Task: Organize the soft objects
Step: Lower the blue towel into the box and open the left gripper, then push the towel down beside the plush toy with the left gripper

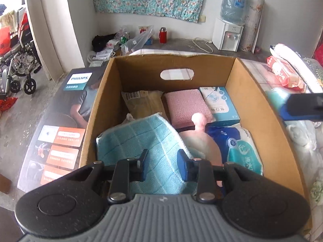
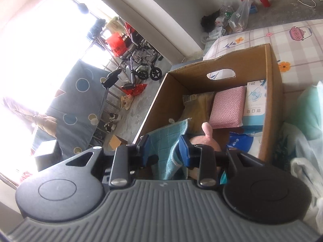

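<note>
An open cardboard box [image 1: 248, 92] holds soft things. A teal checked cloth [image 1: 139, 139] lies crumpled at its near left, beside a pink plush toy [image 1: 198, 129]. Behind them lie a pink knitted pad [image 1: 185, 104], a tan packet [image 1: 143, 102], a blue plaster box [image 1: 220, 102] and a wipes pack [image 1: 242, 149]. My left gripper [image 1: 162, 157] hangs open just over the teal cloth, its pads not pressing it. My right gripper [image 2: 164, 141] is open above the box's near edge, over the cloth [image 2: 171, 135] and the plush [image 2: 207, 130]. One of its fingers [image 1: 300, 105] shows at the right edge.
The box [image 2: 272, 76] stands on a bed with a checked sheet [image 2: 292, 46]. A printed appliance carton [image 1: 60, 121] leans against its left side. A red tissue pack [image 1: 282, 72] and plastic bags lie to the right. A wheelchair [image 1: 20, 64] and a water dispenser [image 1: 228, 34] stand on the floor beyond.
</note>
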The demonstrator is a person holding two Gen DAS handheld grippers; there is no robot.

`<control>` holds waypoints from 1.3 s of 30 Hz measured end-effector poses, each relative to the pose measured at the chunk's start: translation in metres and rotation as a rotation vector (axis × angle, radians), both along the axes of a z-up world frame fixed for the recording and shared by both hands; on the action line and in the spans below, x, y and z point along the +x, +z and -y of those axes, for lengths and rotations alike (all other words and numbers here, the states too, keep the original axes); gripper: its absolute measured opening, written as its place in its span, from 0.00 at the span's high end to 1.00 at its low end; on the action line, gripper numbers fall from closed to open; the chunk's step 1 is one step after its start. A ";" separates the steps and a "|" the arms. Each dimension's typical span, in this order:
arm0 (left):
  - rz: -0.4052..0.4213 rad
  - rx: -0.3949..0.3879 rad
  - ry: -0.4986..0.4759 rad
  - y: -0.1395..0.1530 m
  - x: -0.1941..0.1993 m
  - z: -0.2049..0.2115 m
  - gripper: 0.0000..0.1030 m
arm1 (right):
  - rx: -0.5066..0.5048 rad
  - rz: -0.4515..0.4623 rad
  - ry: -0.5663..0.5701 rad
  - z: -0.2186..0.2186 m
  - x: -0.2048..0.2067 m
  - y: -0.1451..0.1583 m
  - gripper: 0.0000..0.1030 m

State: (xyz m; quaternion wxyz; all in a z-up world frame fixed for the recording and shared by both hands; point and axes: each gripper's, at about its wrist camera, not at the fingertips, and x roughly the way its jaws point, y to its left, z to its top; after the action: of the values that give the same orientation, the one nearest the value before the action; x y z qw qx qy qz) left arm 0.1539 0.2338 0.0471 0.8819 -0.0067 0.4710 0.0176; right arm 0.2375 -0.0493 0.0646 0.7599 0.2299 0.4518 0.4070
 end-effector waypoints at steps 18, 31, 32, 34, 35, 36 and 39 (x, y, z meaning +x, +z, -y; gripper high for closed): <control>-0.259 0.097 0.095 -0.072 0.036 -0.016 0.82 | -0.047 0.066 -0.099 0.072 -0.057 -0.013 0.70; -0.052 -0.052 0.036 0.004 -0.011 -0.003 0.65 | -0.053 0.067 -0.108 0.080 -0.061 -0.011 0.70; -0.050 -0.114 0.003 0.008 -0.014 0.000 0.65 | -0.051 0.065 -0.110 0.081 -0.061 -0.012 0.70; -0.077 -0.219 -0.047 0.007 -0.018 0.007 0.65 | -0.046 0.059 -0.113 0.082 -0.060 -0.014 0.70; -0.098 -0.249 -0.063 0.003 -0.018 0.011 0.65 | -0.044 0.055 -0.115 0.082 -0.060 -0.015 0.70; -0.121 -0.272 -0.077 -0.003 -0.017 0.019 0.65 | -0.044 0.050 -0.115 0.082 -0.060 -0.016 0.70; -0.181 -0.293 -0.085 -0.022 -0.011 0.030 0.68 | -0.042 0.036 -0.113 0.081 -0.061 -0.020 0.70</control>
State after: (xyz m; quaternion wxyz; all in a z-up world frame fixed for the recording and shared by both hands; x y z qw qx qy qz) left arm 0.1426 0.2038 0.0254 0.8256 -0.1135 0.5457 -0.0880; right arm 0.1764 -0.1308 0.0445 0.7943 0.2319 0.4327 0.3579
